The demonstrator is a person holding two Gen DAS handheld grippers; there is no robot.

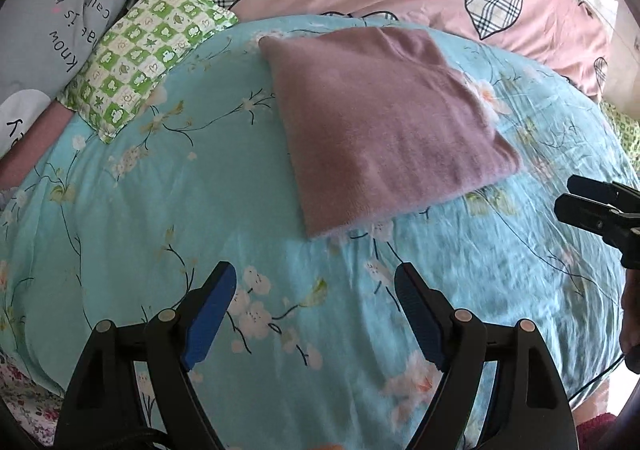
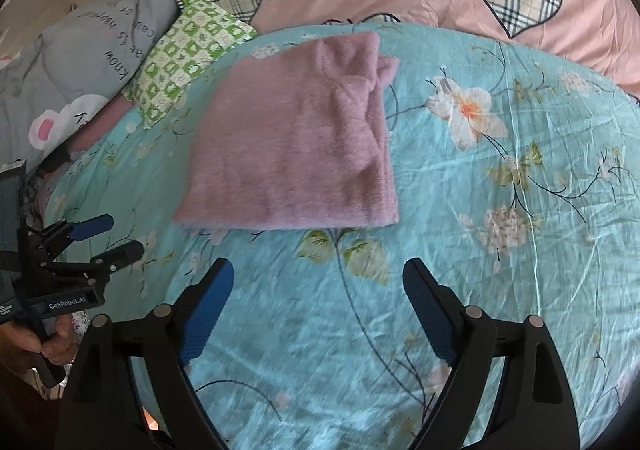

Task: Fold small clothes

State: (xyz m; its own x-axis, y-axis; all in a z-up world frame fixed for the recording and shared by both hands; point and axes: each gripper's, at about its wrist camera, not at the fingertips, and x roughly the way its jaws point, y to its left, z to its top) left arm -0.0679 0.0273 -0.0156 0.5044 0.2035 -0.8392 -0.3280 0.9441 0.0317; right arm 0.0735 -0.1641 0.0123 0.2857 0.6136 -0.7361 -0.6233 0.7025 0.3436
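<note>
Left gripper (image 1: 316,282): spread wide, nothing between its 2 blue pads (image 1: 208,314), over the flowered turquoise sheet (image 1: 120,210). Folded mauve garment (image 1: 384,122): flat on the sheet, ahead of both grippers, touching neither. Right gripper (image 2: 320,278): likewise spread, empty. Green checked pillow (image 2: 188,50): far left, beyond the garment.

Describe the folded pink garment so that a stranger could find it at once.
Look at the turquoise floral bedspread that covers the bed. Near its far side, beside a green checked pillow, lies the folded garment. It alone is plain mauve and fuzzy, with no print.
</note>
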